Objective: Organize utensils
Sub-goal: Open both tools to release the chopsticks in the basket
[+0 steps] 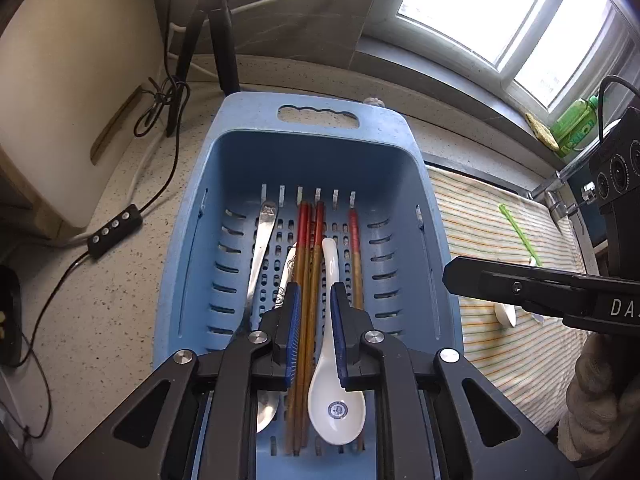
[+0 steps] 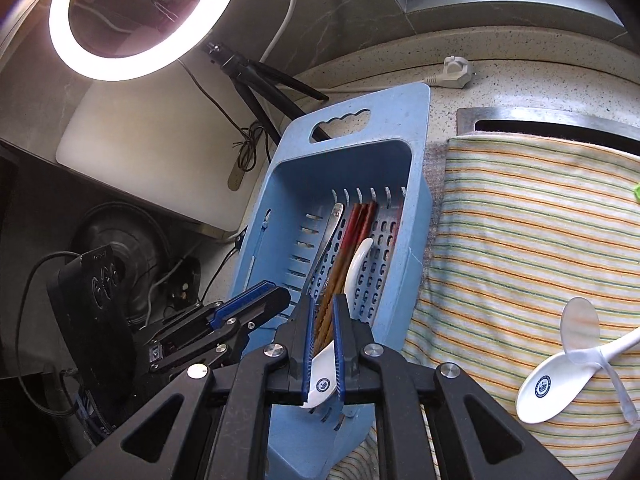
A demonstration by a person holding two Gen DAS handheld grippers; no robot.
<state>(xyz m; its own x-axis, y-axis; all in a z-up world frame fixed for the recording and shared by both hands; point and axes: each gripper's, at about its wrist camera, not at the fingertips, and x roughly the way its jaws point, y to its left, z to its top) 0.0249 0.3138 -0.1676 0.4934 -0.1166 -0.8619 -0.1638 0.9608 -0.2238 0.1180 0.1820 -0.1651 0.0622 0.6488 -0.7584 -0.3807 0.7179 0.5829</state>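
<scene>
Blue basket (image 1: pixel 304 152) on speckled counter (image 1: pixel 120 280): holds white spoon (image 1: pixel 334 392), red-topped chopsticks (image 1: pixel 306 264), metal spoon (image 1: pixel 260 248).

Left gripper (image 1: pixel 314 292): above the basket, jaws part open, gripping nothing.

Right gripper (image 2: pixel 322 304): jaws narrowly parted, the white spoon's bowl (image 2: pixel 322 376) seen between them; contact cannot be told.

Right view only: lit ring light (image 2: pixel 132 16), loose plug (image 2: pixel 456 70), second white spoon (image 2: pixel 548 388) and clear plastic spoon (image 2: pixel 580 324) on striped cloth (image 2: pixel 520 220).

Left view only: window (image 1: pixel 500 12), green bottle (image 1: pixel 576 124), green stick (image 1: pixel 518 232), cord switch (image 1: pixel 114 230), gloved right hand (image 1: pixel 596 392).

Writing: "DA" on the right gripper's body; round blue emblem on both white spoons, unreadable.
</scene>
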